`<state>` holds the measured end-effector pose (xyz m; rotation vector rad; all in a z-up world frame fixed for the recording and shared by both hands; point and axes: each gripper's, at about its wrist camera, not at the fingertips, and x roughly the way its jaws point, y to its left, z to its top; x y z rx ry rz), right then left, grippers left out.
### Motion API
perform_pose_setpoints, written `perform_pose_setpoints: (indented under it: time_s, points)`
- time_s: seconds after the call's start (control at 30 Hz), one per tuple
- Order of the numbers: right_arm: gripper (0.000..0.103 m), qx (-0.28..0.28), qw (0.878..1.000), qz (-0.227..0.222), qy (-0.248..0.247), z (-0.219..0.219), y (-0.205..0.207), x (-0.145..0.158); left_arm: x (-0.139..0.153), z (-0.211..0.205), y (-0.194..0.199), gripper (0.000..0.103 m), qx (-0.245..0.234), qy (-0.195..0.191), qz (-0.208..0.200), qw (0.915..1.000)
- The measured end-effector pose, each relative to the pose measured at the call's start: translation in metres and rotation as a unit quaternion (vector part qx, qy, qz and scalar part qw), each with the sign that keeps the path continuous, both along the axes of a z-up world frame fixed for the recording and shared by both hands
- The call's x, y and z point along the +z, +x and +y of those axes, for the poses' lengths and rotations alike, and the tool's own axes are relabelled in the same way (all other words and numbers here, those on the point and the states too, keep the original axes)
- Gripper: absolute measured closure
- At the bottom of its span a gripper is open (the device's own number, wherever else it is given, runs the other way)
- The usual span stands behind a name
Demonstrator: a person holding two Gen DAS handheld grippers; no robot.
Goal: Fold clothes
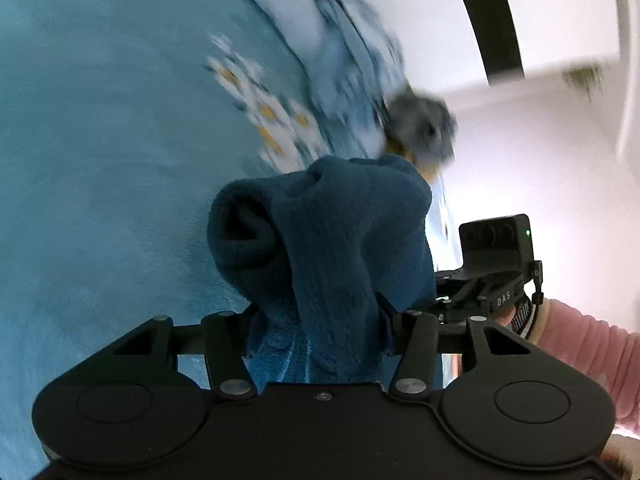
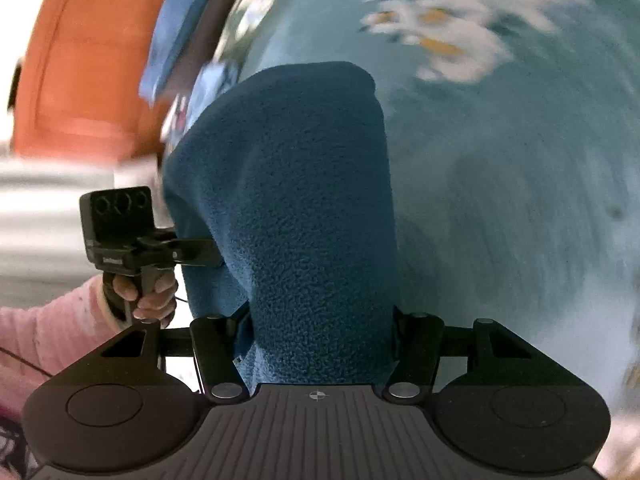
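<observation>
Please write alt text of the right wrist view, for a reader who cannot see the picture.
The right gripper is shut on a bunched dark teal fleece garment, which fills the middle of the picture. Behind lies a blurred light blue bedspread with white daisies. At the left, a hand in a pink sleeve holds the left gripper, which meets the same garment.

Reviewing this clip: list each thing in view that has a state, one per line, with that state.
left tool: shut on the dark teal fleece garment
right tool: shut on the dark teal fleece garment
dark teal fleece garment: bunched, lifted, held by both tools, not yet folded
light blue floral bedspread: spread out beneath, motion-blurred
grey soft toy: lying at the bedspread's edge, blurred
pink sleeve: hand gripping the left tool's handle
</observation>
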<state>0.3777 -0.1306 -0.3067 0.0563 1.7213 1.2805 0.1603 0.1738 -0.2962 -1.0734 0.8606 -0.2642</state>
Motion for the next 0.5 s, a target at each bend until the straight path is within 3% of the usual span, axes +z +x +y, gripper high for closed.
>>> perform_pose_setpoints:
  time_s: [0.13,0.27,0.4,0.5]
  points:
    - [0.045,0.131,0.991,-0.002,-0.021,0.067,0.015,0.009,0.006,0.002,-0.035,0.053,0.105,-0.017,0.006,0.9943]
    - [0.045,0.240,0.970,0.009,-0.035,0.127,0.011,0.005,0.006,-0.004,-0.070,0.053,0.198,-0.024,0.015,0.9799]
    - [0.045,0.323,0.945,0.007,-0.042,0.175,-0.007,-0.007,-0.005,-0.010,-0.100,0.053,0.272,-0.029,0.032,0.9613]
    - [0.043,0.358,0.932,0.011,-0.048,0.197,-0.020,-0.020,-0.017,-0.010,-0.112,0.053,0.301,-0.039,0.046,0.9516]
